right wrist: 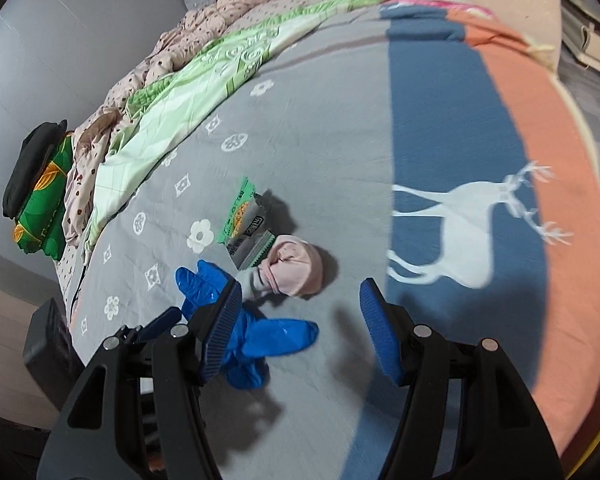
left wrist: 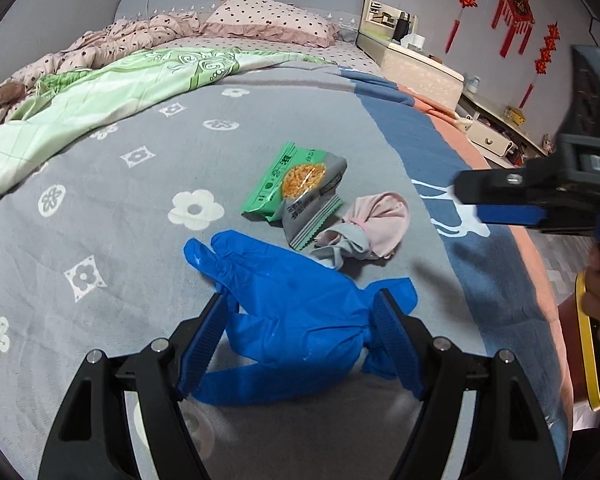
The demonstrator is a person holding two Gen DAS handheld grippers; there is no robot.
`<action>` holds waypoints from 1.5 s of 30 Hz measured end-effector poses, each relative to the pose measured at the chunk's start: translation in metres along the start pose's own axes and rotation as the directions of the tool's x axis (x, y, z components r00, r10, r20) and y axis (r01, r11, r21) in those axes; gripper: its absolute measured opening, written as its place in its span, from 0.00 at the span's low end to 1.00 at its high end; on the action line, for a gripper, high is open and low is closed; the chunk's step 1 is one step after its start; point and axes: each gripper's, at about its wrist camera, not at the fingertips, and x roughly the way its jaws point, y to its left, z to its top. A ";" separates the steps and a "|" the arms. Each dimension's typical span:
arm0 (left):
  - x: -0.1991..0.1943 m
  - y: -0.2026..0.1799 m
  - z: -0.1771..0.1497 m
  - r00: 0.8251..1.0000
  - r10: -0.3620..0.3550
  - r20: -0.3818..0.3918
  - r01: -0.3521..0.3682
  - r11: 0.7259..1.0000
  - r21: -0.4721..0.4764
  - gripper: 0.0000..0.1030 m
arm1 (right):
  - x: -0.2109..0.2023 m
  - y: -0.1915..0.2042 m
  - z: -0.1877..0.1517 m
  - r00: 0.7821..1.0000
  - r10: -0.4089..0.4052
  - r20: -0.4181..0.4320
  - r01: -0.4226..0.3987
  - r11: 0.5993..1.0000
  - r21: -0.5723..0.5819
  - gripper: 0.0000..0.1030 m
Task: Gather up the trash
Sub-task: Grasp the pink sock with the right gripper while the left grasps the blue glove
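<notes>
left hand-held gripper (left wrist: 300, 344) jaws apart, right hand-held gripper (right wrist: 300, 328) seemingly open too

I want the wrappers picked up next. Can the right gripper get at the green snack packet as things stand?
Probably yes. The right gripper is open and empty, and the green snack packet lies uncovered on the bedspread ahead of it, with only the pink cloth bundle lying between.
</notes>
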 end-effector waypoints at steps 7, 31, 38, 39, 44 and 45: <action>0.012 0.007 -0.002 0.999 -0.049 -0.014 0.048 0.998 -0.032 0.69 | 0.045 0.005 0.011 0.999 -0.009 -0.054 0.009 1.000 -0.001 0.56; 0.022 0.000 -0.011 0.995 -0.094 -0.026 0.094 0.996 -0.007 0.19 | 0.089 0.020 0.021 0.996 -0.038 -0.080 0.034 0.998 -0.057 0.29; 0.019 0.000 -0.009 0.996 -0.085 -0.019 0.085 0.996 -0.008 0.10 | 0.079 0.021 0.018 0.999 -0.020 -0.046 0.018 0.999 -0.045 0.24; 0.018 0.000 -0.008 0.996 -0.084 -0.019 0.084 0.996 -0.008 0.09 | 0.076 0.022 0.019 0.999 -0.015 -0.038 0.014 0.999 -0.045 0.24; 0.006 -0.002 -0.007 0.995 -0.095 -0.007 0.095 0.995 -0.009 0.08 | 0.058 0.028 0.019 1.000 -0.005 -0.002 0.005 0.999 -0.048 0.24; 0.000 -0.004 -0.006 0.996 -0.094 0.004 0.094 0.996 -0.003 0.08 | 0.054 0.029 0.019 1.000 -0.003 0.004 0.003 0.999 -0.052 0.24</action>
